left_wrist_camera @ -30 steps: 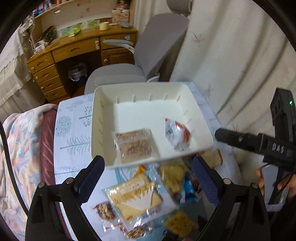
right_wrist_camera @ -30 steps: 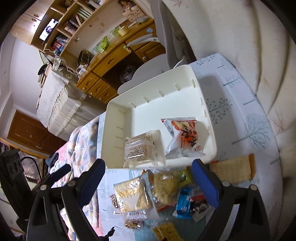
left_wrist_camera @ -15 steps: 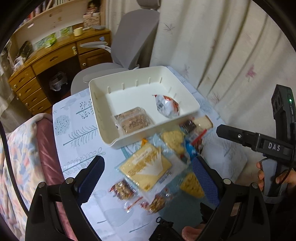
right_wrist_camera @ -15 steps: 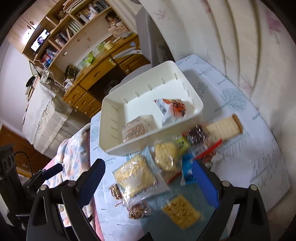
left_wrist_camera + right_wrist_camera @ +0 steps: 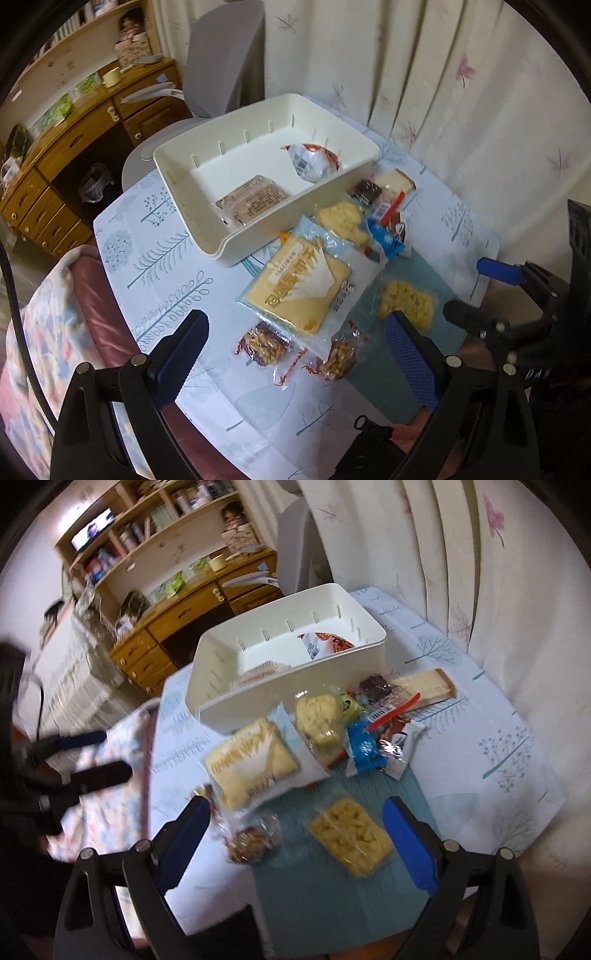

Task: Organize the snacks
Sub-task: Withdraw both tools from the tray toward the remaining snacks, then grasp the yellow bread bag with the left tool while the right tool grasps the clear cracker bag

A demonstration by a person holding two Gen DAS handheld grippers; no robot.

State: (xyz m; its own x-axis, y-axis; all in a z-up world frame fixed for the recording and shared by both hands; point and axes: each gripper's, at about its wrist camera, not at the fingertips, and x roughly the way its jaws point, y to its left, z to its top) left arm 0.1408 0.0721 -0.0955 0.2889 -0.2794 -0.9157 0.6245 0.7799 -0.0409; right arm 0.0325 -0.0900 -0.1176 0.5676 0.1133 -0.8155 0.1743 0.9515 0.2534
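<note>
Now both fingers spread wide and empty, left gripper point(image 5: 295, 354), right gripper point(image 5: 297, 830), above loose snack packets point(image 5: 295, 291), white bin point(image 5: 236, 254) behind.

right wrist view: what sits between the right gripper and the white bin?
Right wrist view: the yellow puff pack lies nearest the right gripper, then a pile of snack packs up to the white bin.

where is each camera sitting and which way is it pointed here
Left wrist view: sits on the left gripper, looking steeply down over its open blue-padded fingers at the snack packets and white bin; the right gripper shows at the right edge.
Right wrist view: sits on the right gripper, angled down across the table toward the desk; the left gripper shows at the left edge.
Shared: both see the bin, the large yellow packet and the small yellow packet.
</note>
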